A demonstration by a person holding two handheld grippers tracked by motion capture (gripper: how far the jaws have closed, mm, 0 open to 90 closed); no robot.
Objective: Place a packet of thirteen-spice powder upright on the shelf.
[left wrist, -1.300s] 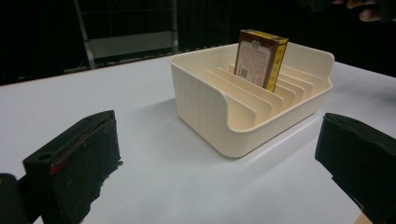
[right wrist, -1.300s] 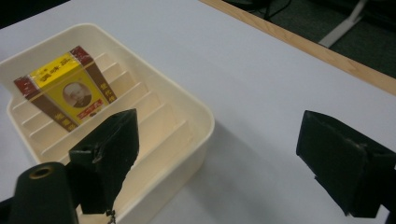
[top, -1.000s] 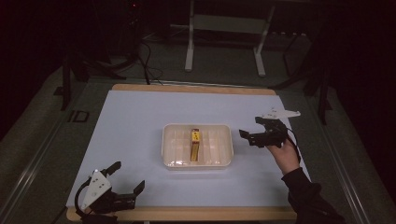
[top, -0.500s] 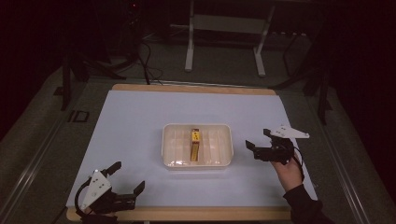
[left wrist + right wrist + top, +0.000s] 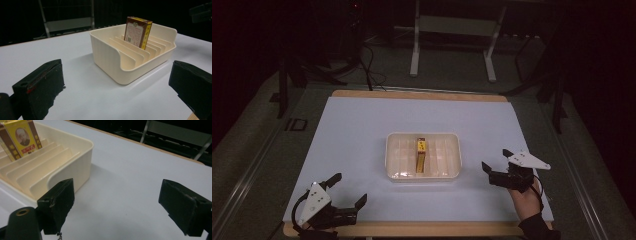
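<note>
Well to the left of the cream tray [image 5: 452, 167] and nearer the table's front edge, the left gripper [image 5: 348, 189] rests on the white table [image 5: 362, 130] with its jaws spread wide and nothing between them; the left gripper view shows both black pads low over the bare surface, the right-hand one cut off by the frame. In the middle stands the tray, and a yellow-and-brown box [image 5: 420, 155] sits upright on edge in one of its central slots. The high view gives just the box's narrow top, while the left gripper view shows its printed side [image 5: 137, 31] and the right gripper view a portrait label [image 5: 21, 141], cropped at the top. Just right of the tray, the right gripper [image 5: 496, 160], held in a hand [image 5: 526, 196], has jaws wide apart and empty.
</note>
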